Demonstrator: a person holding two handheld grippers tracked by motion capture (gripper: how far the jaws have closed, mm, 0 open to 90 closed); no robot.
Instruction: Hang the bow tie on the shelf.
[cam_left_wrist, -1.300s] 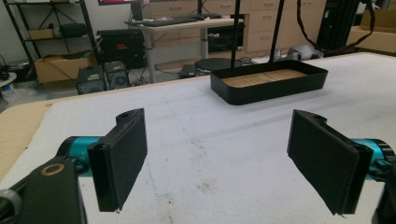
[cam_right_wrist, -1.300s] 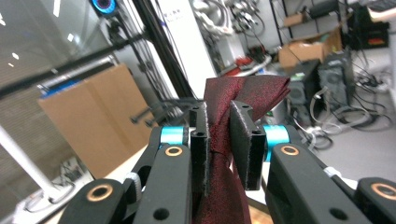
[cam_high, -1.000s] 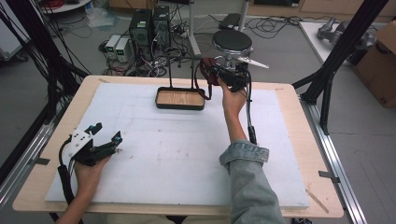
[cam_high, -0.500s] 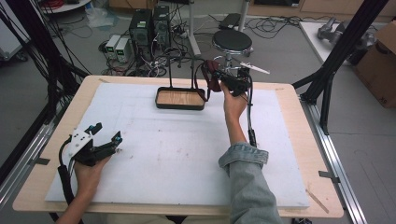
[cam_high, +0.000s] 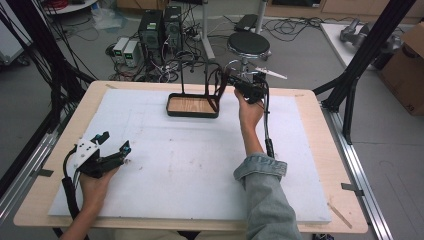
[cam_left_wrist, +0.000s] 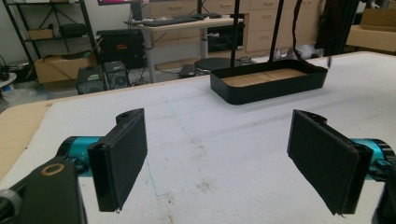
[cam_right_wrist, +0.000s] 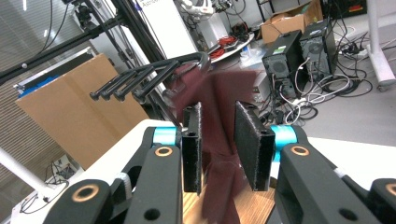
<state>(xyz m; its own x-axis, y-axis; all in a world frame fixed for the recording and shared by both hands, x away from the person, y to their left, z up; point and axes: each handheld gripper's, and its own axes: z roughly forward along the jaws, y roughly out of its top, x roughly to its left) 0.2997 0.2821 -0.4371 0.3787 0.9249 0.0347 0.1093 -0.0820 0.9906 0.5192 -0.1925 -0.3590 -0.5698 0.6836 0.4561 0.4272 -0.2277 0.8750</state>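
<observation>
A black rack (cam_high: 192, 113) with a wooden-floored tray base stands at the back middle of the white mat. A dark red cloth (cam_high: 216, 87) hangs over its prongs (cam_right_wrist: 140, 77). My right gripper (cam_high: 231, 84) is held up at the cloth from the right. Its jaws have just been opening, and the cloth (cam_right_wrist: 219, 100) hangs loose in the gap between the pads of the right gripper (cam_right_wrist: 219, 149). At the front left my left gripper (cam_high: 114, 141) rests low over the mat. This left gripper (cam_left_wrist: 224, 163) is wide open with nothing in it, facing the tray (cam_left_wrist: 266, 88).
The white mat (cam_high: 190, 165) covers most of the wooden table. Black frame posts stand at both back corners. Behind the table are a round stool (cam_high: 248, 45), computer towers (cam_high: 160, 27) with cables, and a cardboard box (cam_high: 405, 65) at the right.
The right gripper's jaws have parted a little around the cloth, and that hand has shifted slightly. The left hand has kept still.
</observation>
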